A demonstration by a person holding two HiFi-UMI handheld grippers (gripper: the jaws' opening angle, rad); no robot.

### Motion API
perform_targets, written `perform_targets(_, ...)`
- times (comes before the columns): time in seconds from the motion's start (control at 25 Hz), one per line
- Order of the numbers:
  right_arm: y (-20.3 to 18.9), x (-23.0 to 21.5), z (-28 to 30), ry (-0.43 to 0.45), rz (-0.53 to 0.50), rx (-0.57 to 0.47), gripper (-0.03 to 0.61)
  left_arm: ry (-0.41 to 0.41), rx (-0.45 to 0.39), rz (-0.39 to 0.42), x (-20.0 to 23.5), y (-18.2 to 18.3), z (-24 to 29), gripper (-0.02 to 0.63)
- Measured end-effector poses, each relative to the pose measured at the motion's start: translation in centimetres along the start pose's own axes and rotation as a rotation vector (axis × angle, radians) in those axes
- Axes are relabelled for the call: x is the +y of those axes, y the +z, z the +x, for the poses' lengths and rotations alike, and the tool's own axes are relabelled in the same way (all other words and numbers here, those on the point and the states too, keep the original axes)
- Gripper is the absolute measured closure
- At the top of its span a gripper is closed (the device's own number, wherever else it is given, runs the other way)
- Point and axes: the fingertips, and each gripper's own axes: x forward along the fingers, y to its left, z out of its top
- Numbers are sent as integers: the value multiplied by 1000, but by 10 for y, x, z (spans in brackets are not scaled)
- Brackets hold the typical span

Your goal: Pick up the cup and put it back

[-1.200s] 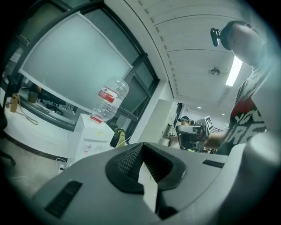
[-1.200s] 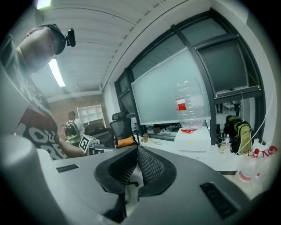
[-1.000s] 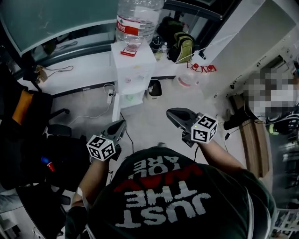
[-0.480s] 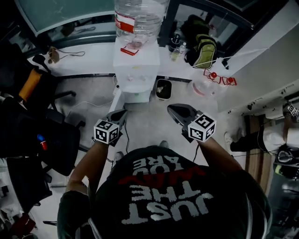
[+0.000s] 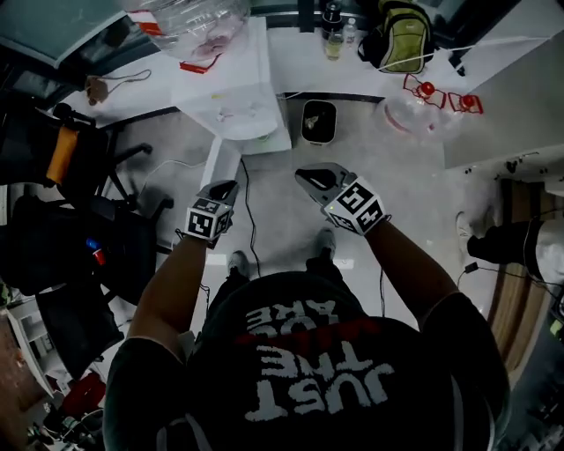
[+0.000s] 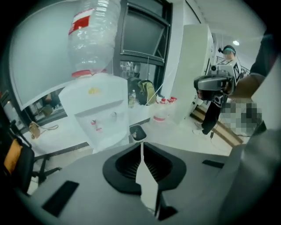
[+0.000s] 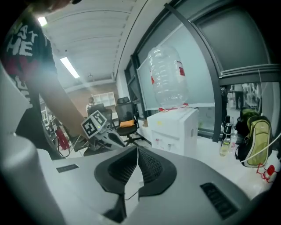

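I can make out no cup in any view. My left gripper [image 5: 226,188] is held out in front of the person, shut with nothing between its jaws [image 6: 141,148]. My right gripper [image 5: 307,176] is level with it on the right, also shut and empty [image 7: 137,151]. Both point toward a white water dispenser [image 5: 240,110] with a clear upturned bottle [image 5: 189,22] on top. That dispenser [image 6: 99,115] shows ahead in the left gripper view, and the dispenser [image 7: 175,128] also shows in the right gripper view. A stretch of floor separates both grippers from it.
A small black bin [image 5: 318,121] stands on the floor right of the dispenser. A green backpack [image 5: 404,35] and a clear round container [image 5: 405,113] lie further right. Black office chairs [image 5: 88,247] crowd the left side. A cable [image 5: 249,220] runs across the floor.
The dispenser has slid up and to the left in the head view as the person stepped closer. Both grippers stay shut and held out ahead.
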Motion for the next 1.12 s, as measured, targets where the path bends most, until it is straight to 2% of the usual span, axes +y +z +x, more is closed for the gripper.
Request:
perform_targets(0.2, -57, -28, 9, -34, 43, 28, 543, -12, 140, 162, 1, -20, 65, 600)
perform_targets(0.36, -119, -68, 38, -122, 94, 35, 543, -34, 163, 226, 24, -45, 141, 556)
perform_targets(0.44, -150, -84, 61, -173, 129, 37, 543, -46, 160, 238, 45, -66, 180, 537)
perform_targets(0.56, -198, -96, 105, -232, 169, 37, 543, -54, 151, 245, 84, -119, 235, 528)
perform_targets(0.68, -244, -109, 157, -268, 200, 25, 543, -57, 166, 238, 119, -167, 267, 526)
perform_targets(0.76, -273, -118, 189, -275, 222, 11, 543, -41, 165, 228, 144, -200, 288, 526)
perform_targets(0.84, -302, -128, 216, -273, 237, 1, 543, -33, 170, 254, 163, -232, 314, 525)
perform_targets(0.96, -346, -141, 245, -253, 237, 3, 543, -19, 217, 279, 184, -277, 354, 525)
perform_targets(1.12, -399, -154, 262, -215, 248, 6, 543, 3, 257, 282, 197, -313, 395, 523)
